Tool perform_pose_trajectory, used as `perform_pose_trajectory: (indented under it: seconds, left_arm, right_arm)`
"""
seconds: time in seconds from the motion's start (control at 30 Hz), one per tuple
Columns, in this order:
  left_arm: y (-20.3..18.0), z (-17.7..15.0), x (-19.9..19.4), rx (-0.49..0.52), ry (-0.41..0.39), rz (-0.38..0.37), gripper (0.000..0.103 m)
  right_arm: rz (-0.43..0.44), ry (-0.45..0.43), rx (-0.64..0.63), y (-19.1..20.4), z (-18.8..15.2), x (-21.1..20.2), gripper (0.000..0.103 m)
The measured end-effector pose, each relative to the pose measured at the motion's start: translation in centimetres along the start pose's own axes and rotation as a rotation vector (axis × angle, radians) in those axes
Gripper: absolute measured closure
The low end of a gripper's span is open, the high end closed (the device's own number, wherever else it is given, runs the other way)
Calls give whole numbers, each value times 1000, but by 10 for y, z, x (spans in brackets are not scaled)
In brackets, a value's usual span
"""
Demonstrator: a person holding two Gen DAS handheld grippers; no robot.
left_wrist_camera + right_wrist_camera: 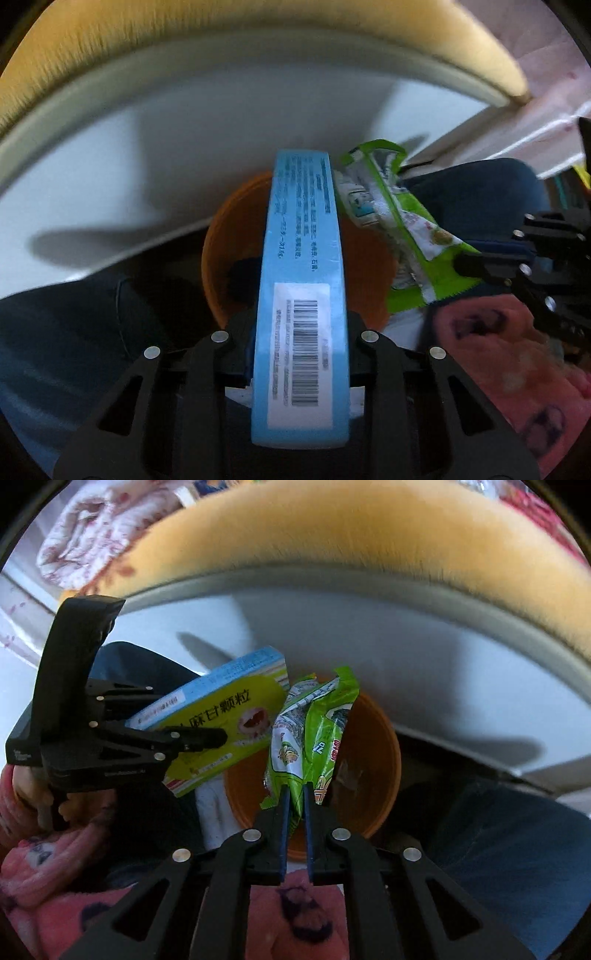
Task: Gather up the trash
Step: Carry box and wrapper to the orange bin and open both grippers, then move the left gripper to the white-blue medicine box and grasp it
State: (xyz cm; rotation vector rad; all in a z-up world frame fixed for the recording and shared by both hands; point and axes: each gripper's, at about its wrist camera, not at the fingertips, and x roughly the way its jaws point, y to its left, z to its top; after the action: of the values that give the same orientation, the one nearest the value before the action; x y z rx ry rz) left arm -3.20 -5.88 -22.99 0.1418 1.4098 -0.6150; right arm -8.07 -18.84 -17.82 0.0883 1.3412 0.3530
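Left wrist view showed the left gripper (301, 369) clamped on a long light-blue cardboard medicine box (301, 280), narrow side up, barcode label nearest the camera; the box pointed down over a round orange plastic bin (221, 266) below, probably so it would fall straight in on release. Right gripper (295, 812) held a crumpled green printed plastic snack wrapper (314, 731) between its 2 blue-padded fingers (284, 819); jaws stood nearly together with only the thin film between them, and the wrapper hung over the same bin. Both pieces of trash were therefore above the bin mouth, side by side and close, not yet inside; whether they touched each other I could not tell. Judgement: the carry was done and only the drop remained.

Materials: the box was rigid and flat-faced, with a yellow-green printed front seen from the right wrist view, so it should fall cleanly; the wrapper was thin, glossy and creased, with a serrated edge, and may cling to a pad or drift past the rim. The bin looked smooth-walled and shallow-rimmed; its inside was dim. Behind it lay a pale smooth floor (166, 147) and a yellowish fuzzy edge, blurred. A pink fleece sleeve (55, 904) with dark motifs showed at the frame's lower edge.
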Motion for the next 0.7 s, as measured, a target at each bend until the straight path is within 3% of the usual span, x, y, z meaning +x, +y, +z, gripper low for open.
perform_pose_trajectory:
  seconds: [0.03, 0.07, 0.1, 0.13, 0.2, 0.3, 0.4, 0.7]
  left_arm:
    - [1, 0, 3, -9, 8, 10, 54]
    - [2, 1, 6, -17, 11, 16, 36]
    - [3, 1, 6, -22, 7, 24, 30]
    - [3, 0, 4, -25, -2, 32, 30]
    - [4, 0, 2, -25, -5, 48, 26]
    - [9, -2, -3, -44, -15, 65, 23]
    - [12, -6, -5, -65, -16, 71, 22]
    - [12, -5, -10, -75, -13, 93, 22]
  right_arm:
    - [-6, 6, 8, -1, 0, 3, 77]
    - [-13, 9, 19, -3, 0, 6, 69]
    - [-18, 9, 28, -5, 0, 6, 55]
    - [-26, 4, 35, -7, -1, 6, 49]
    - [-33, -8, 42, -9, -1, 3, 48]
    - [-35, -27, 54, -10, -2, -2, 37]
    - [-44, -39, 47, -10, -6, -6, 32]
    - [-45, -47, 55, -13, -2, -9, 31]
